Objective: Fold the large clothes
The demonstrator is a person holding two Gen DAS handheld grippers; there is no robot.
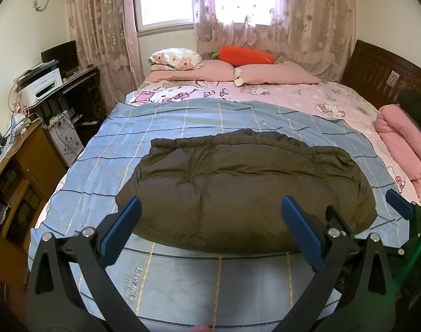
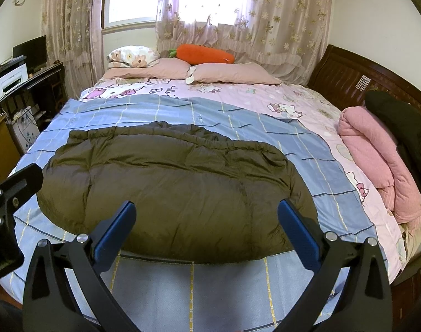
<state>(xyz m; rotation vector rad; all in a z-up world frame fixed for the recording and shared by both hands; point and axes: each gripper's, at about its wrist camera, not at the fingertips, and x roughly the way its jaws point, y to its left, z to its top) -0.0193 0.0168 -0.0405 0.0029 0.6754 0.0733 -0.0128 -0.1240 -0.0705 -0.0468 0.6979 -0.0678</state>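
While both tools hover above the near edge of the bed, neither touches anything. The left hand-held gripper has its blue-padded fingers spread wide apart with nothing between them, framing the near part of a dark olive padded jacket. The right hand-held gripper is spread just as wide and equally empty, above the jacket's near edge. The jacket lies folded into a broad puffy bundle on a blue checked sheet spread over the pink cartoon bedcover. A folded pink blanket sits at the bed's right side.
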